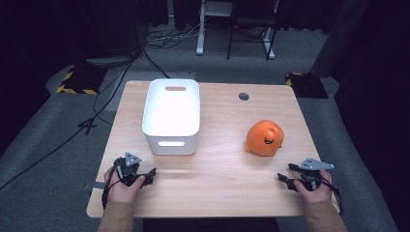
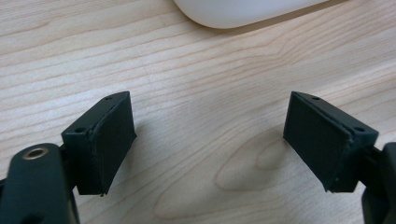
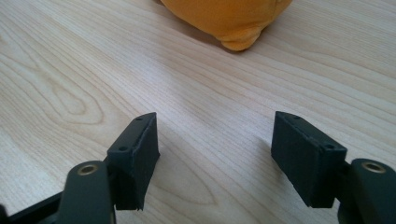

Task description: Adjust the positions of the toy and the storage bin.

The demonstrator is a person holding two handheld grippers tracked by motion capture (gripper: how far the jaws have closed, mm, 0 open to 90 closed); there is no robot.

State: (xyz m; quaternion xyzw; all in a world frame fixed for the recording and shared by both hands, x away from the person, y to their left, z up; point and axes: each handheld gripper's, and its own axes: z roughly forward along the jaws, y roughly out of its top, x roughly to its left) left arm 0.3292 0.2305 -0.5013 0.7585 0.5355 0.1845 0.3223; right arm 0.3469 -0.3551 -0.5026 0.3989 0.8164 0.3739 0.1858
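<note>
On the desk (image 1: 217, 159), near the front left corner: left gripper (image 1: 151, 175), held in a hand (image 1: 123, 188), jaws spread wide and grasping nothing, bare wood grain between them in the left gripper view (image 2: 210, 140). Just ahead of it, toward the back left of the desk: white bin (image 1: 171, 116), standing upright, handle slots in its near and far walls, its rounded lower edge seen at the top of the left gripper view (image 2: 243, 11). Near the front right corner: right gripper (image 1: 285, 175), held in the other hand (image 1: 314, 191), jaws likewise released and wide apart, gripping nothing, only desk surface between them in the right gripper view (image 3: 215, 154). Ahead of that gripper, close to the right edge and apart from it: orange plush toy (image 1: 264, 137) with a smiling face turned toward the front edge, resting on the wood, its underside visible at the top of the right gripper view (image 3: 229, 18). Toy and bin well apart. Small grey round grommet (image 1: 243, 96) near the back edge.
</note>
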